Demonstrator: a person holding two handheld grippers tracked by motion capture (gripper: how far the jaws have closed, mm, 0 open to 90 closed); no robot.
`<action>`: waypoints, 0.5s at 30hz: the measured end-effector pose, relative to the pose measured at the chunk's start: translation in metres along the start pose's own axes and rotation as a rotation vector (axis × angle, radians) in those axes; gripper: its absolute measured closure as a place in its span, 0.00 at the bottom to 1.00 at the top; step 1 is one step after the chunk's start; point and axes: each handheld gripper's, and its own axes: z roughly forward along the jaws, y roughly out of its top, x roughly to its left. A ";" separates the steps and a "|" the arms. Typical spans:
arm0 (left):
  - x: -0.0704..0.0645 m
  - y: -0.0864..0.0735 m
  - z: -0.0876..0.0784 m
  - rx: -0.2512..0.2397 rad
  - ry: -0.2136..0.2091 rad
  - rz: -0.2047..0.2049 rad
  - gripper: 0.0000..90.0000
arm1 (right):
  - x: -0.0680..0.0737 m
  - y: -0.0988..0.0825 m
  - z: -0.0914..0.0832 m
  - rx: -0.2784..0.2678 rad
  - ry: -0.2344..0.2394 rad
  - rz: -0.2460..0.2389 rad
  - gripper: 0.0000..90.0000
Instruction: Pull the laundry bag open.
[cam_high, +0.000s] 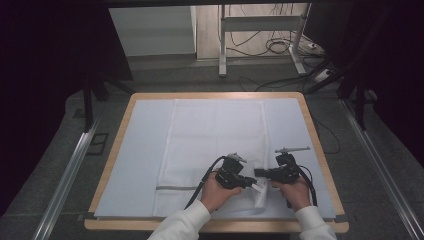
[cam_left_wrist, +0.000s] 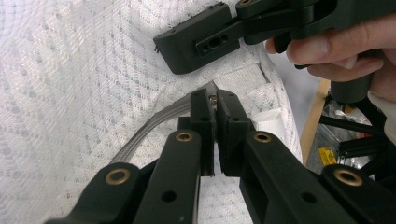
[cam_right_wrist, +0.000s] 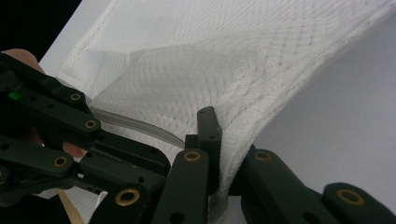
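A white mesh bag (cam_high: 215, 135) lies flat on the mat, with a grey zipper (cam_high: 175, 188) along its near edge. My left gripper (cam_high: 250, 182) is shut on the zipper's metal pull (cam_left_wrist: 213, 89) at the end of the grey zipper tape (cam_left_wrist: 154, 123). Close beside it, my right gripper (cam_high: 259, 174) is shut on the bag's hemmed edge (cam_right_wrist: 243, 135), and the mesh (cam_right_wrist: 210, 60) rises up from between its jaws. The near right corner of the bag is lifted off the mat. The two grippers face each other, almost touching.
A pale blue mat (cam_high: 135, 150) covers the wooden table (cam_high: 320, 145). Beyond the far edge stand a white desk frame (cam_high: 222, 45) and floor cables (cam_high: 280, 47). Metal rails (cam_high: 65, 175) run along both sides.
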 end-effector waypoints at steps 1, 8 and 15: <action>0.000 0.000 0.000 0.001 -0.001 -0.001 0.97 | 0.000 0.000 0.000 0.001 0.000 -0.001 0.98; 0.004 -0.002 0.000 0.003 -0.013 -0.015 0.97 | 0.000 -0.001 0.000 0.004 0.003 -0.009 0.98; 0.009 -0.004 0.002 0.012 -0.001 -0.022 0.97 | 0.000 -0.001 -0.002 0.003 0.003 -0.016 0.98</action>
